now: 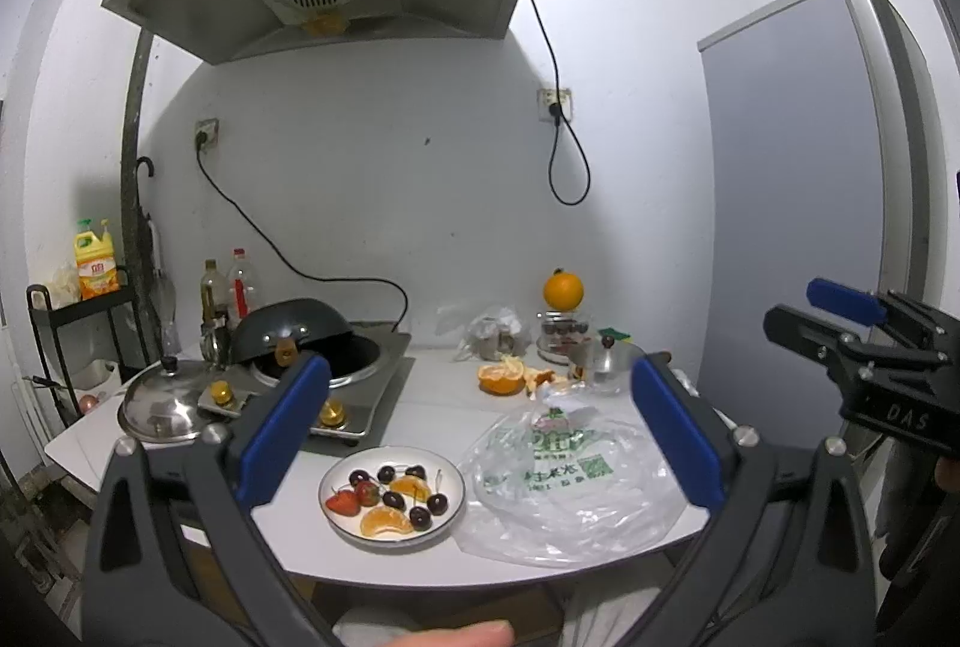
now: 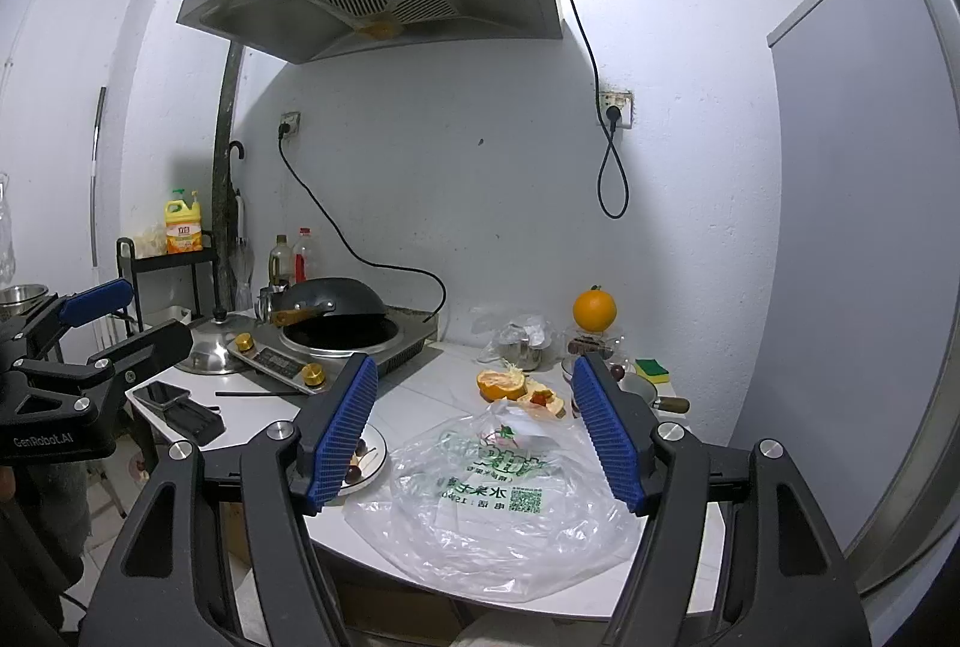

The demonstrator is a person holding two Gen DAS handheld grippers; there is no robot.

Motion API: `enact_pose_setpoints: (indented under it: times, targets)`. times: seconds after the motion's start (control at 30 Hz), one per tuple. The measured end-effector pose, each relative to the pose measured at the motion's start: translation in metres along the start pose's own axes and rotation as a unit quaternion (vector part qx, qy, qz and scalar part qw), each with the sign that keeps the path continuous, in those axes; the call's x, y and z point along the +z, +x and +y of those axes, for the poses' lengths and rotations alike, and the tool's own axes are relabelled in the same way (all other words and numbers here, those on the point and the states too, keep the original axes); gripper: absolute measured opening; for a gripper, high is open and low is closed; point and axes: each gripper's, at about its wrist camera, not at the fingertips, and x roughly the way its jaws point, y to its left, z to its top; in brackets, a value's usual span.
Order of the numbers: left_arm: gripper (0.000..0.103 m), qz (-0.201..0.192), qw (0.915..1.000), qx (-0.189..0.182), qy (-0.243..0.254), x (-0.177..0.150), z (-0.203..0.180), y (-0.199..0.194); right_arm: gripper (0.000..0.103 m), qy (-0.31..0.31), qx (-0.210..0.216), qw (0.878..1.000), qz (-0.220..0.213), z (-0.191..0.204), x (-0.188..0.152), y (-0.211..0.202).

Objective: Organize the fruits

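Left wrist view: your left gripper (image 1: 480, 431) hangs nearly level over the near edge of the white counter (image 1: 420, 395), its blue pads spread wide with nothing between them. Just below and inside the left jaw sits the white plate (image 1: 391, 503), round and gold-rimmed, carrying dark cherries (image 1: 393, 499), a strawberry (image 1: 343, 503) and orange segments (image 1: 386, 522); the nearest segment lies with its long axis running jaw to jaw, curved side toward you. Under the right jaw the clear plastic bag (image 1: 570, 491) lies flat and crumpled, its green print facing up. Beyond the jaws, roughly midway between them, a half-peeled orange (image 1: 501, 380) rests among its peel, and a whole orange (image 1: 563, 291) stands on a glass jar (image 1: 561, 332) farther back. Your right gripper (image 1: 840, 314) shows at the far right, pointing in toward the counter, jaws parted and empty. Right wrist view: your right gripper (image 2: 474, 425) is held nearly level, pads apart, gripping nothing. The plastic bag (image 2: 498, 497) fills the space between and below the jaws. The plate (image 2: 375, 458) is mostly hidden behind the left jaw, only its rim and a cherry showing. The peeled orange (image 2: 501, 384) lies past the bag, between the jaw tips, cut side up, and the whole orange (image 2: 594, 309) stands above the right jaw tip. Your left gripper (image 2: 129, 317) reaches in from the left edge, jaws parted.
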Motion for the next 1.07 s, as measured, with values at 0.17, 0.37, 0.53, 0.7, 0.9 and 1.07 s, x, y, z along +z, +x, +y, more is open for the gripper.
enact_pose_setpoints:
  times: [0.17,0.37,0.53,0.7,0.9,1.07]
  targets:
    - [0.102,0.001,1.0000,-0.008,0.004,-0.0006,0.0000,0.0001,0.071,-0.001,0.000,1.000,0.000,0.0003,0.0000,-0.0005]
    - [0.102,0.000,1.0000,-0.007,0.004,-0.0013,-0.0003,-0.0005,0.071,0.000,0.000,1.000,0.001,0.0002,-0.0004,-0.0004]
    - [0.102,0.000,1.0000,-0.007,0.003,-0.0015,0.0008,-0.0006,0.071,0.000,-0.001,1.000,0.002,-0.0010,-0.0016,-0.0011]
    - [0.102,0.002,1.0000,-0.005,-0.002,-0.0031,0.0011,0.0001,0.071,-0.001,-0.001,1.000,0.005,-0.0012,-0.0040,-0.0002]
    - [0.102,0.005,1.0000,-0.006,-0.002,-0.0036,-0.0028,0.0023,0.071,-0.001,-0.001,1.000,0.005,0.0001,-0.0047,0.0000]
    - [0.102,0.006,0.9998,-0.021,-0.005,-0.0038,-0.0054,0.0013,0.071,-0.001,0.000,1.000,0.005,0.0003,-0.0054,0.0001]
